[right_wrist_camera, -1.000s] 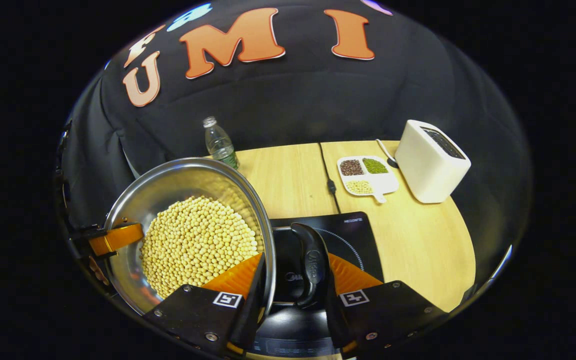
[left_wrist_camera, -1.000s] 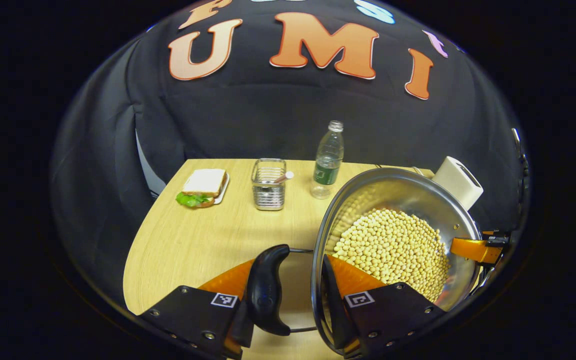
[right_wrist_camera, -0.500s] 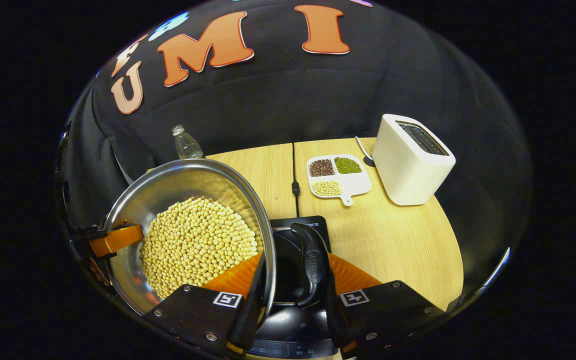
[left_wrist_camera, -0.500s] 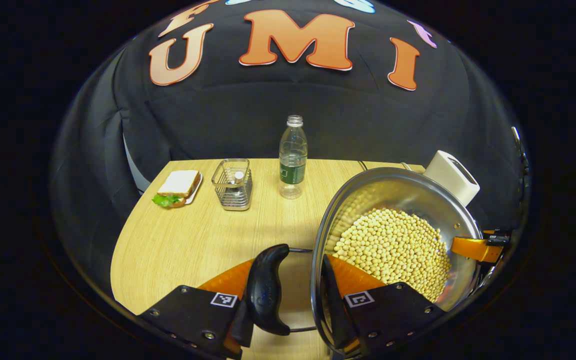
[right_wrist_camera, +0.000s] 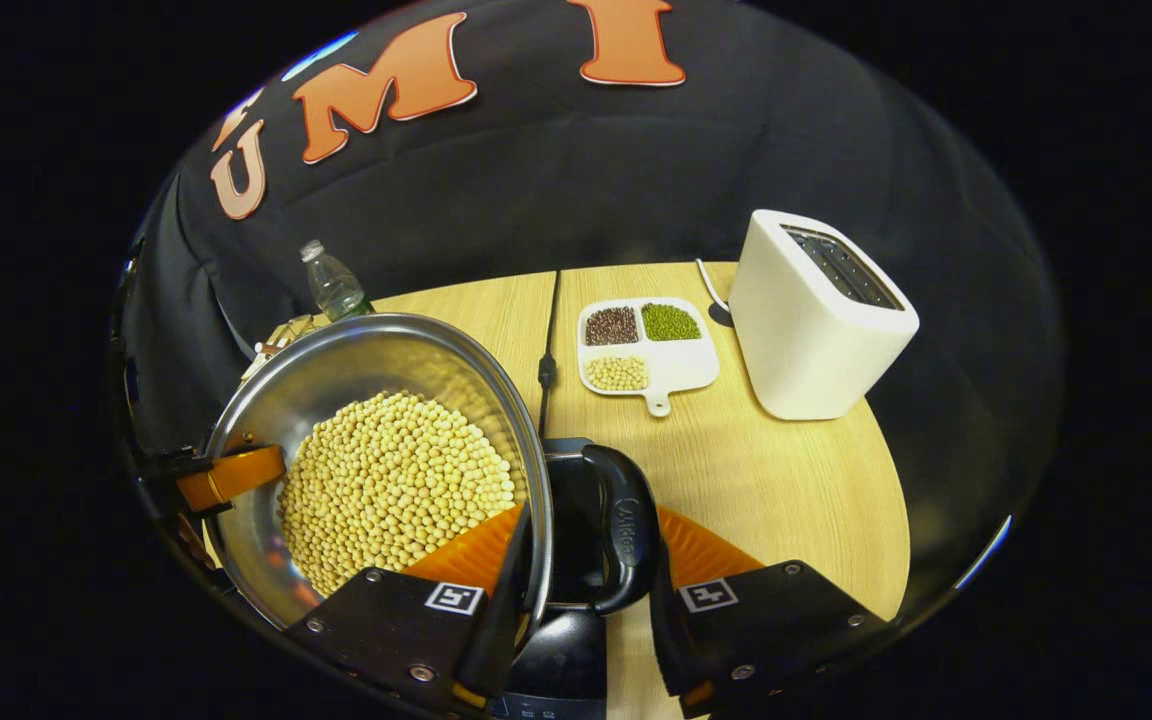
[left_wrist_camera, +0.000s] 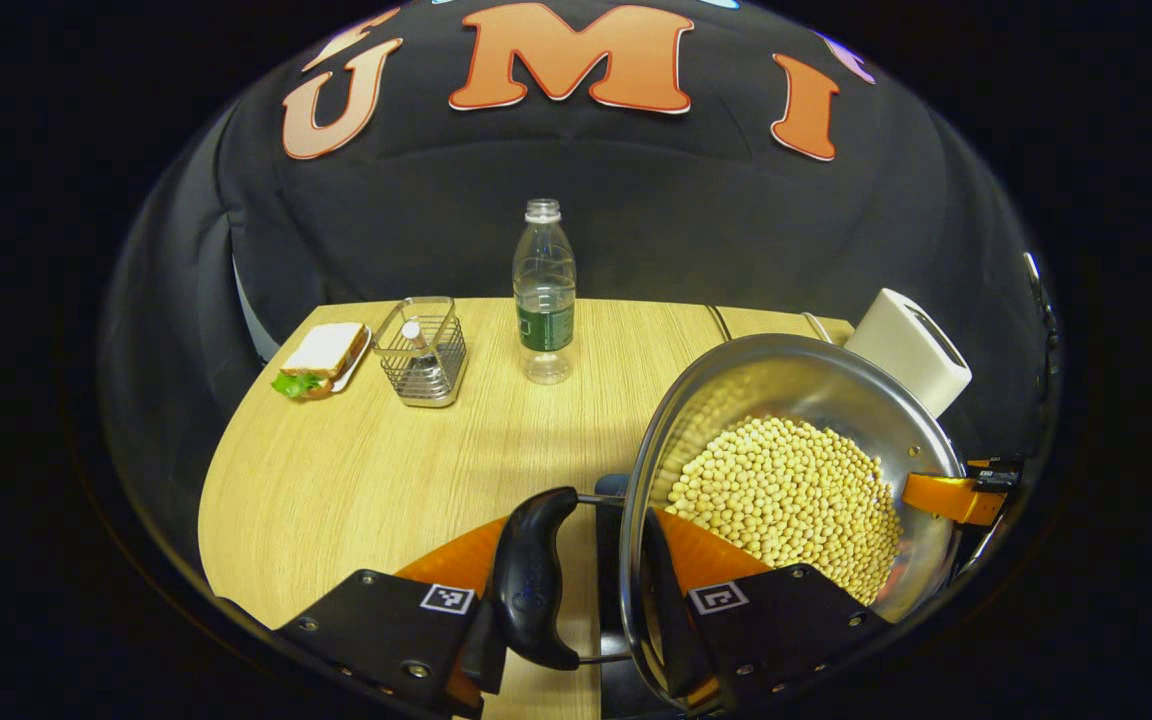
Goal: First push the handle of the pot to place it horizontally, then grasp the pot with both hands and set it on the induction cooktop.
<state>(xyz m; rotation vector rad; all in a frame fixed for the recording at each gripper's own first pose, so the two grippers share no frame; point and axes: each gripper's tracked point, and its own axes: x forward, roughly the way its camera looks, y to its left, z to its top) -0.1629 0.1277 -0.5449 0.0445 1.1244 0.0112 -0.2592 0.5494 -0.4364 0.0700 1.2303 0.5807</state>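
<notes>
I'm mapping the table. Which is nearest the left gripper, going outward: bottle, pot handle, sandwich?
1. Pot handle, between the left gripper fingers.
2. Bottle, upright, straight ahead at the table's back.
3. Sandwich, far left corner.

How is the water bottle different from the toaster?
The water bottle is see-through, thin and round; the toaster is white, solid, wide and boxy. The water bottle narrows to a small neck at the top, while the toaster has dark slots on top. Both stand upright on the wooden table.
</notes>
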